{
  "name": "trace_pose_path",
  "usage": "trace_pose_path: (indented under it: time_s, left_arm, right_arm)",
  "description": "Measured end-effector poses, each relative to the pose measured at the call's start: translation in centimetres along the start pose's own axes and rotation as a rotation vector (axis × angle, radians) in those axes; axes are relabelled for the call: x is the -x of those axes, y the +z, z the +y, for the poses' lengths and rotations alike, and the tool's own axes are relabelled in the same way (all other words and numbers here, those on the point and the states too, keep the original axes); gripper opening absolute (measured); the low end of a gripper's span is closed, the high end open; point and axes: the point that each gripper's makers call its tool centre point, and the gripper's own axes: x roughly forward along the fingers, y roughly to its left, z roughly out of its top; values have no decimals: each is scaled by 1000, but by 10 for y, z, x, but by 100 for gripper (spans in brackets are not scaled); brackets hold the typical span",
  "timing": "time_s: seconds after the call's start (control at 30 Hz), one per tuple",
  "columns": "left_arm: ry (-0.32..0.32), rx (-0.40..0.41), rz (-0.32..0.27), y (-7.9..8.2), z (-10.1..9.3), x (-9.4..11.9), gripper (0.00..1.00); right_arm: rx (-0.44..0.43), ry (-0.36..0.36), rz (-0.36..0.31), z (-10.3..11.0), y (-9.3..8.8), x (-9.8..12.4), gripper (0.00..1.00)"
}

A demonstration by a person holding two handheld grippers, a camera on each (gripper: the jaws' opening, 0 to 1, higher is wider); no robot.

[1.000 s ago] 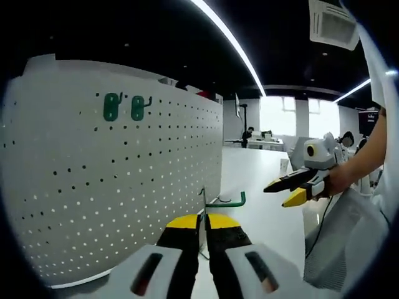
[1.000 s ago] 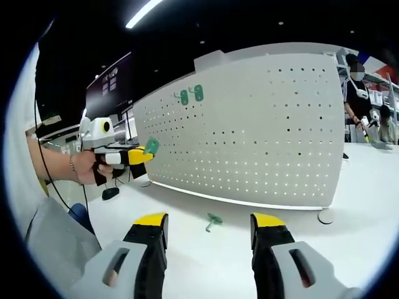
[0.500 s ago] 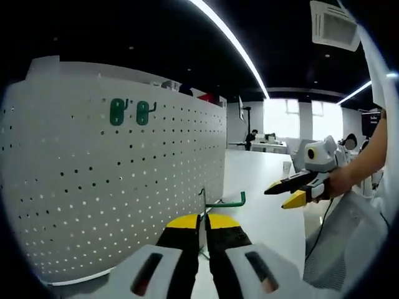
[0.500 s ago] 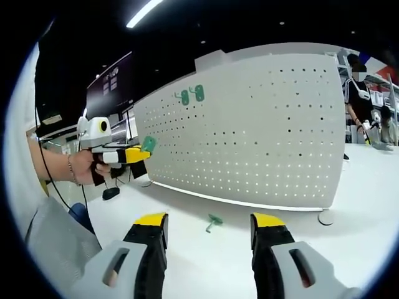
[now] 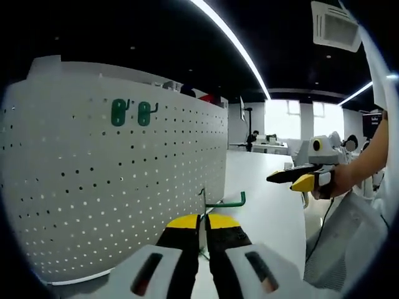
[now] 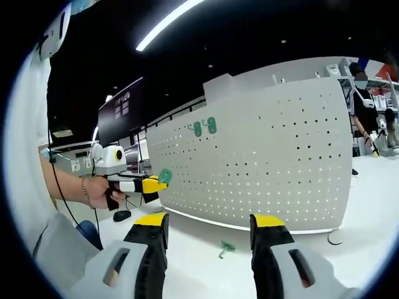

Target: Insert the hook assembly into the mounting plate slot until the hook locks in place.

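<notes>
Green hook gripped left; right jaws wide apart, holding nothing.
Left gripper view: left gripper (image 5: 204,222) clamped on green metal hook assembly (image 5: 222,202), beside white perforated mounting plate (image 5: 112,187) bearing 2 green hooks (image 5: 131,113). Right gripper view: right gripper (image 6: 209,222) above white table (image 6: 199,246); loose green hook (image 6: 224,248) lying between jaws, before plate.

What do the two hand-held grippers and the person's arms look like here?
Each hand-held gripper has black jaws with yellow tips on a pale grey body with dark slots: left hand-held gripper, right hand-held gripper. Seen from the side, a white housing sits on top. A bracelet circles one wrist, a thin black cable hangs nearby, and a white sleeve shows.
</notes>
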Motion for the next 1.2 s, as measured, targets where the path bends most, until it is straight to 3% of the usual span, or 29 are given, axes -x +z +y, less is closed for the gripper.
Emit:
trace_pose_path:
  time_s: [0.2,1.2]
  left_arm:
    - [3,-6,2,1,-1,0,3]
    - [19,4,-7,5,-4,-2,3]
  right_arm:
    - [-26,52,12,11,-3,-7,45]
    - [-63,195,-22,57,12,-71,45]
